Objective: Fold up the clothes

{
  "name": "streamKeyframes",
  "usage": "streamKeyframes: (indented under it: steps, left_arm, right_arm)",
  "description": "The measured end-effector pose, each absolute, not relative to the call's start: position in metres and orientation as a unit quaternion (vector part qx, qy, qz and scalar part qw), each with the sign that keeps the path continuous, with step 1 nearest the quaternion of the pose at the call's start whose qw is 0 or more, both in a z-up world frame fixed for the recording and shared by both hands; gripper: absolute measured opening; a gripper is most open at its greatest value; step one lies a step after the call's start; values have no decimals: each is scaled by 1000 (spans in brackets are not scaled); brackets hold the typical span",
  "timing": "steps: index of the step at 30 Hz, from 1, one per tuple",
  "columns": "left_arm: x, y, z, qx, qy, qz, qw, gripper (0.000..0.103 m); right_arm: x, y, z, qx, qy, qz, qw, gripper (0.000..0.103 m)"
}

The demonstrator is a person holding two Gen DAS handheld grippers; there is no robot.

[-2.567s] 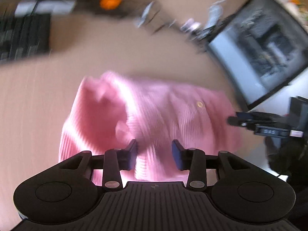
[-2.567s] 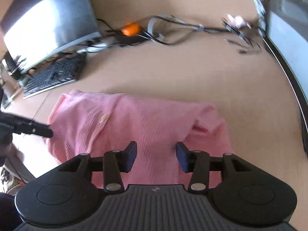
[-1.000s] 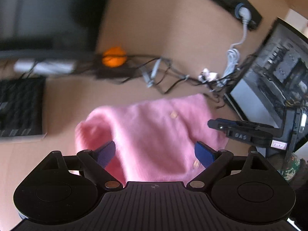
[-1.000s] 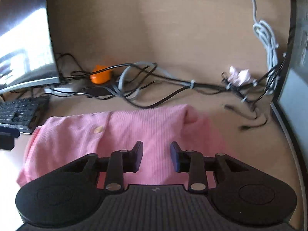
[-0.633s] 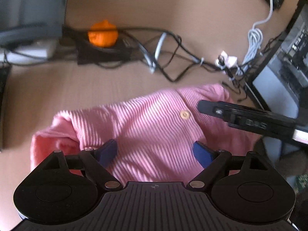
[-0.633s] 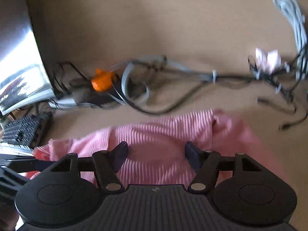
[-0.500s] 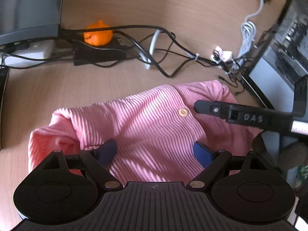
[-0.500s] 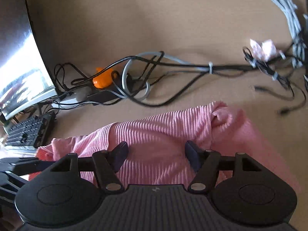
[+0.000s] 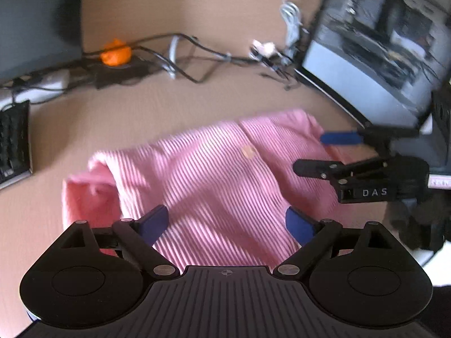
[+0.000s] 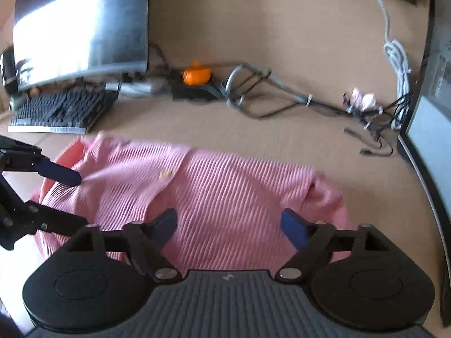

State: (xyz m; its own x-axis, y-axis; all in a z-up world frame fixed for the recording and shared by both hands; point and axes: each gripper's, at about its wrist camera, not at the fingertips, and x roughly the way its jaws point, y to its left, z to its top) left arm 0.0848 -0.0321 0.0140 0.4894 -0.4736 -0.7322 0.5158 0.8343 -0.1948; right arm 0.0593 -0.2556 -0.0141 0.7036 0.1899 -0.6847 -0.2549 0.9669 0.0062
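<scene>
Light brown desk (image 9: 157, 112) fills both of my views, cluttered along its far side. Ahead of my left gripper (image 9: 227, 224) lies the pink sweater (image 9: 214, 180), a ribbed knit bunched into a rough folded heap, with one pale button (image 9: 248, 150) showing near its middle. My left gripper's blue-tipped fingers (image 9: 153, 221) are spread wide above the near edge of the sweater and hold nothing. To its right I see my right gripper (image 9: 318, 152), also spread wide, one finger over the sweater's right end; I cannot tell whether it touches the cloth.

From the right wrist view, my right gripper (image 10: 228, 226) hangs over the sweater (image 10: 225, 197) with its fingers far apart and nothing between them. To its left, the left gripper (image 10: 70, 200) reaches in over the sweater's left end. Beyond the sweater run tangled cables (image 10: 253, 95), with an orange object (image 10: 196, 75) sitting on a black box among them. Farther left stand a monitor (image 10: 81, 31) and a black keyboard (image 10: 62, 109). A second monitor (image 9: 377, 39) stands to the right of the sweater, and a coiled white cord (image 10: 397, 62) hangs near it.
</scene>
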Motion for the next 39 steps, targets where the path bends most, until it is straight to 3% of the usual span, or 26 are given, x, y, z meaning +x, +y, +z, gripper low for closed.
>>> streamKeyframes:
  steps: [8,10,11,16,23,39]
  left_arm:
    - [75,-22,24,-10,423,-283,861,95]
    - [78,-13,31,-13,408,-253,877,96]
    - [83,-13,32,0,403,-221,888,96]
    - [113,-24,12,49,428,-127,893,96]
    - [117,-24,3,41,442,-124,888,96]
    - [111,-27,2,31,452,-120,883,97]
  right_arm:
    - [61,-254,-16,-55,379,92,919,87]
    - [56,-258,-6,-61,359,78,928,102]
    - [55,-259,-2,-55,350,74,932,103]
    - [60,-251,3,-18,340,92,936,103]
    - [73,-225,-35,-22,368,87,926,103]
    - [77,-248,-42,-25,381,97,919,103]
